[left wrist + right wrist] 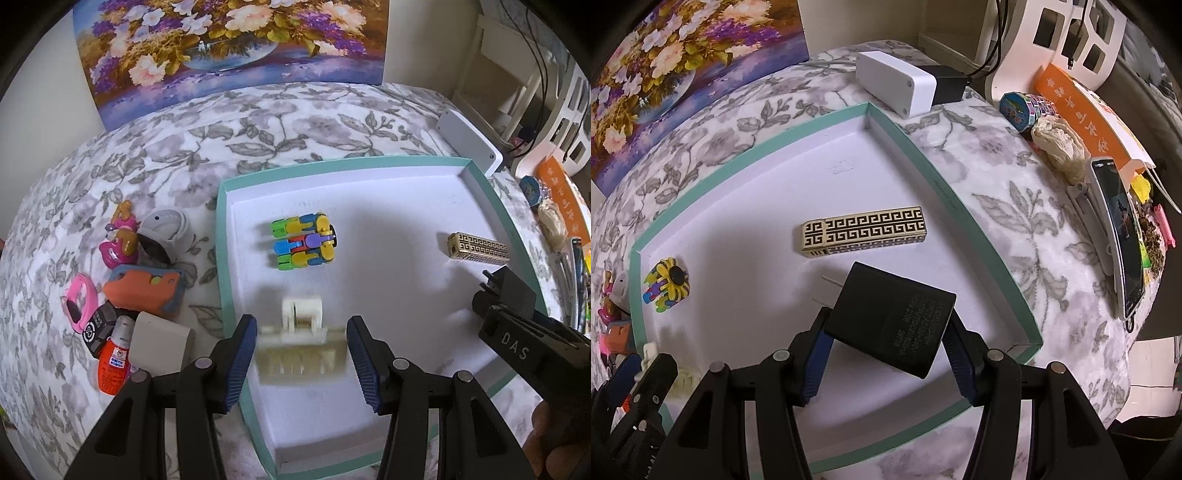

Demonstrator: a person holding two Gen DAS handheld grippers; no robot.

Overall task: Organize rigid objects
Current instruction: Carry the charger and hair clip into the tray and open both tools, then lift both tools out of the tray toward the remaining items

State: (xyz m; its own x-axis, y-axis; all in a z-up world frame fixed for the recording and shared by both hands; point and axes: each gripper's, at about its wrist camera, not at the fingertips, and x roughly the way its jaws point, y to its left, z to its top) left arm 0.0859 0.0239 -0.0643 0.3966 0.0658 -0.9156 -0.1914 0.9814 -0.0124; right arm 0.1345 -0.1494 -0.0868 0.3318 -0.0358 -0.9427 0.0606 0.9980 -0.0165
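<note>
While right claw (886, 345) grips charger (892, 325) | left claw (301, 354) spread

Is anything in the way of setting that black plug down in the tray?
Nothing visible. The right gripper holds the black plug over bare tray floor; the patterned lighter lies farther back.

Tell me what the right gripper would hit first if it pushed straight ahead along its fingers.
The right gripper holds a black charger, prongs forward. Straight on, the charger would probably meet the patterned lighter lying in the tray, or the tray floor first; depth is unclear.
</note>
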